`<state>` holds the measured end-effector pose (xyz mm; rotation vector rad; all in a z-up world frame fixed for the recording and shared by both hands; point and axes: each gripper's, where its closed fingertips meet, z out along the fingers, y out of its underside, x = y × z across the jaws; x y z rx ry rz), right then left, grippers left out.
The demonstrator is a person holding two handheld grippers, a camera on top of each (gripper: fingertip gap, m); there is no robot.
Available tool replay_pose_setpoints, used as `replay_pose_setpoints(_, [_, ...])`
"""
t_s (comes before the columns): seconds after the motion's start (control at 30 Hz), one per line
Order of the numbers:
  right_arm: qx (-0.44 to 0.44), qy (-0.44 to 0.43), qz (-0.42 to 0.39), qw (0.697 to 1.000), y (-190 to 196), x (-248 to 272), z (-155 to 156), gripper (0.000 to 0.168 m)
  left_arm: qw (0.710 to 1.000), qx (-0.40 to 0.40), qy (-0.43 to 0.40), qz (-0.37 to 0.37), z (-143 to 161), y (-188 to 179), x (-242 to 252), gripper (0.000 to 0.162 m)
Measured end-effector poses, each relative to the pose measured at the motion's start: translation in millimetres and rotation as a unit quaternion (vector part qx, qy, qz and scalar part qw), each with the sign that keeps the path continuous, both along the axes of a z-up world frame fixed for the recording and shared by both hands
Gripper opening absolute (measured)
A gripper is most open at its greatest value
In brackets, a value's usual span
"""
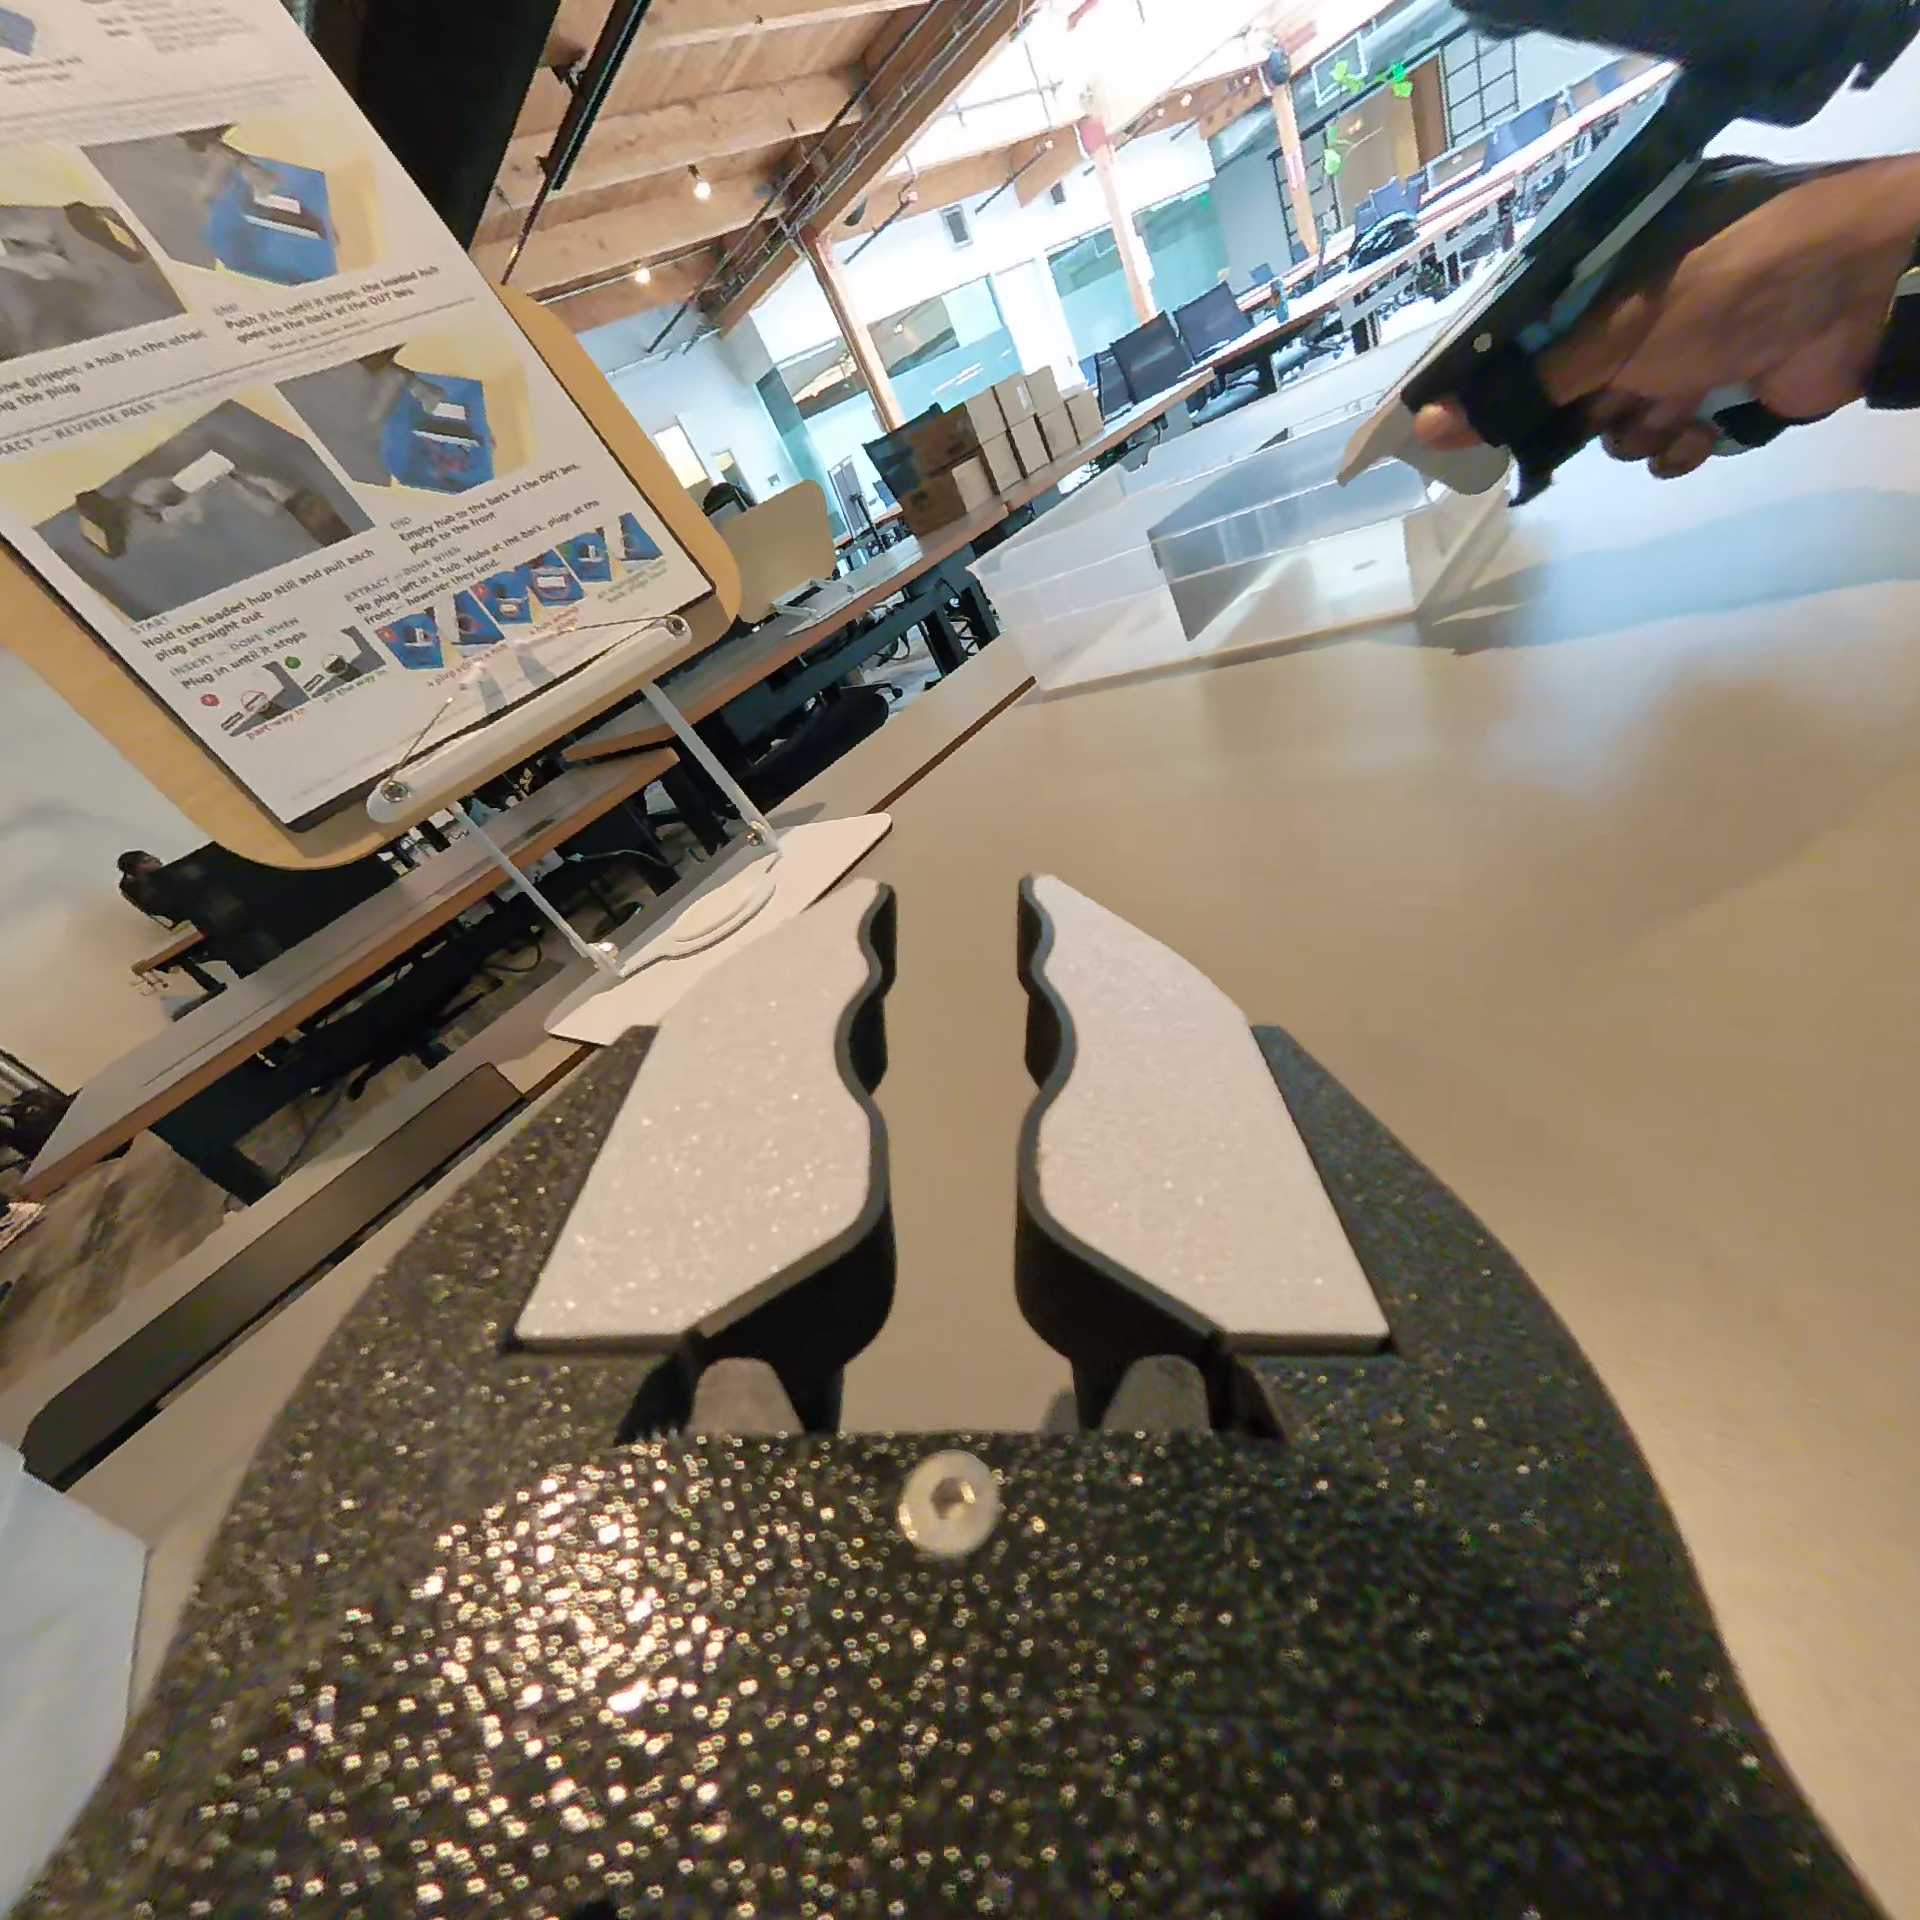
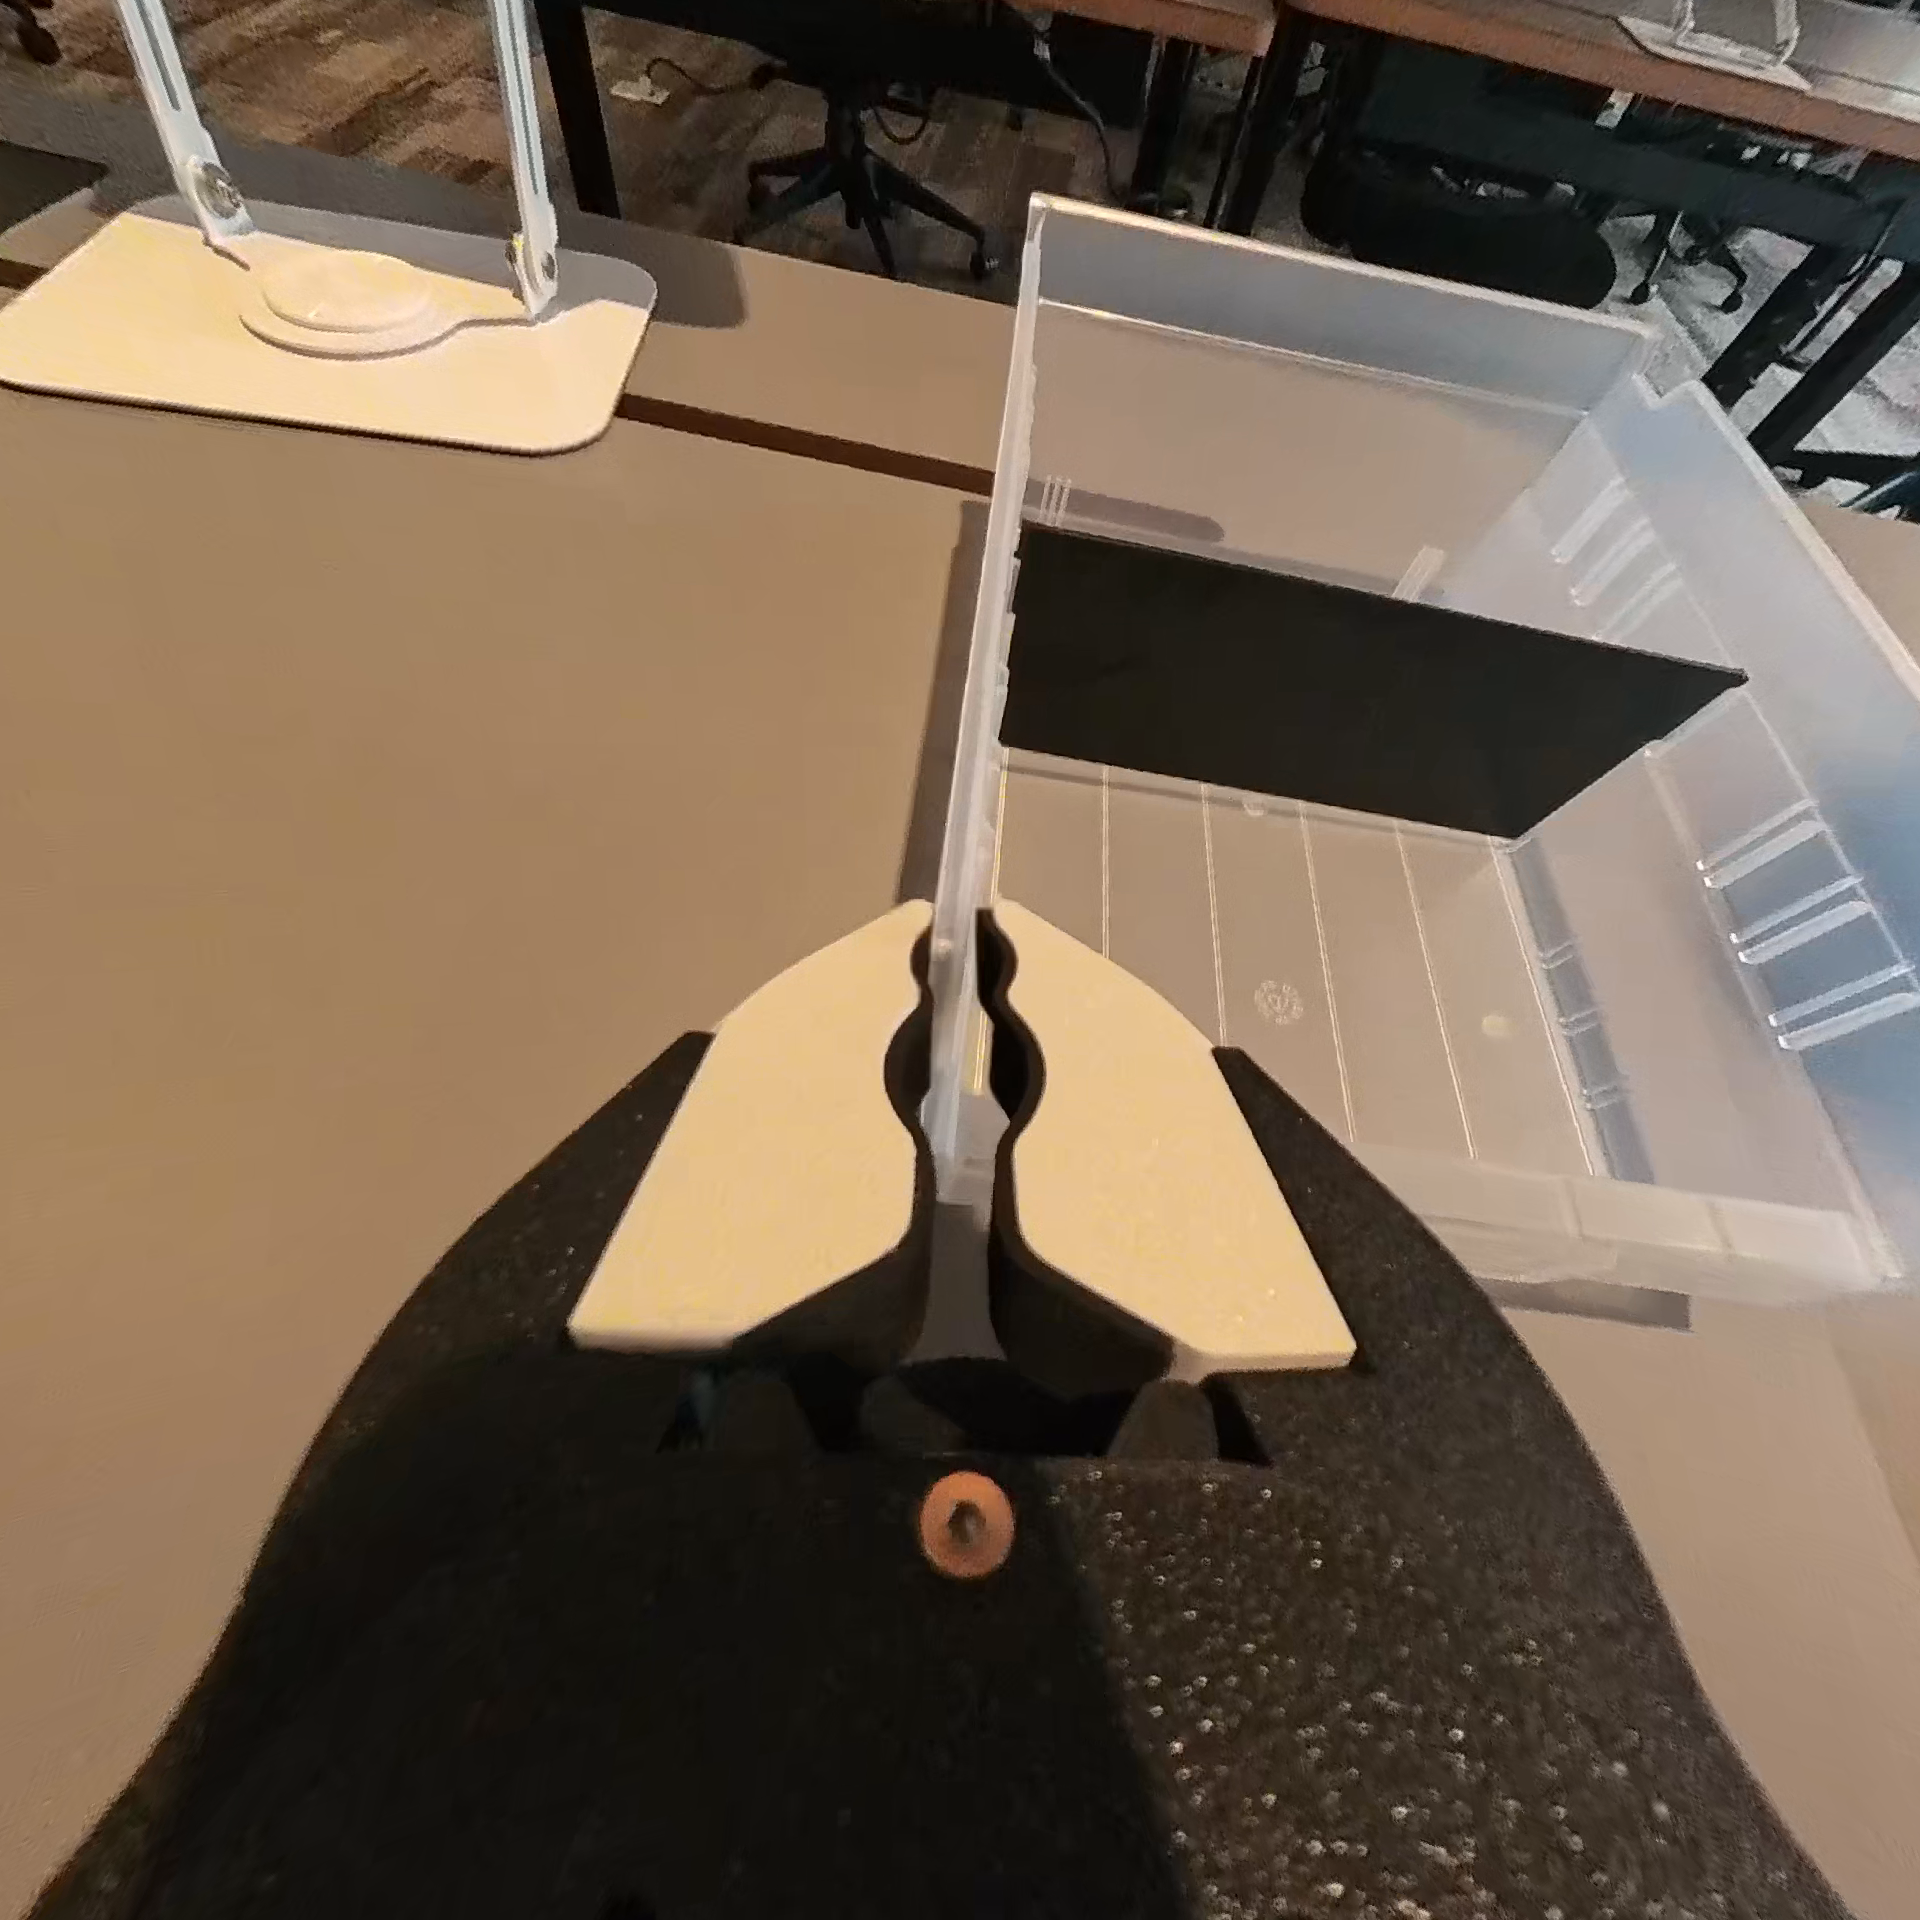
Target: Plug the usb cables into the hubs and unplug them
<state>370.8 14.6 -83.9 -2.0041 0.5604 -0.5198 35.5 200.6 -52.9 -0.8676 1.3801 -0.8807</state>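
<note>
Right claw (image 2: 961, 1023) clamps clear bin (image 2: 1558, 935) side wall, running straight ahead; bin body rightward. Left claw (image 1: 956, 997) narrowly parted, empty.

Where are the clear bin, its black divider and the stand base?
clear bin (image 2: 1787, 665): right wrist view, on its far side wall.
black divider (image 2: 1351, 675): right wrist view, middle of its face.
stand base (image 2: 312, 364): right wrist view, bare flat plate.
</note>
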Motion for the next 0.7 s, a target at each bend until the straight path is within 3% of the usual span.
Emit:
replay_pose_setpoints(0.17, [0.025,-0.034,0.014,0.999,-6,-10,21,0.038,1.000,-0.004,0.005,0.000,-2,1,0,0.022])
replay_pose_setpoints(0.3, [0.042,-0.070,0.114,0.990,10,-58,47,0.037,1.000,-0.023,0.014,0.007,-5,8,1,0.023])
replay_pose_setpoints(0.4, [0.009,-0.060,0.216,0.975,43,-106,38,0.038,0.999,-0.036,0.021,0.032,-7,21,0,0.024])
replay_pose_setpoints(0.57, [-0.034,-0.051,0.320,0.945,106,-153,-3,0.040,0.985,-0.071,0.044,0.153,-8,70,-24,0.031])
replay_pose_setpoints(0.7, [-0.048,-0.059,0.357,0.931,134,-172,-22,0.041,0.951,-0.043,0.057,0.302,6,110,-85,0.034])
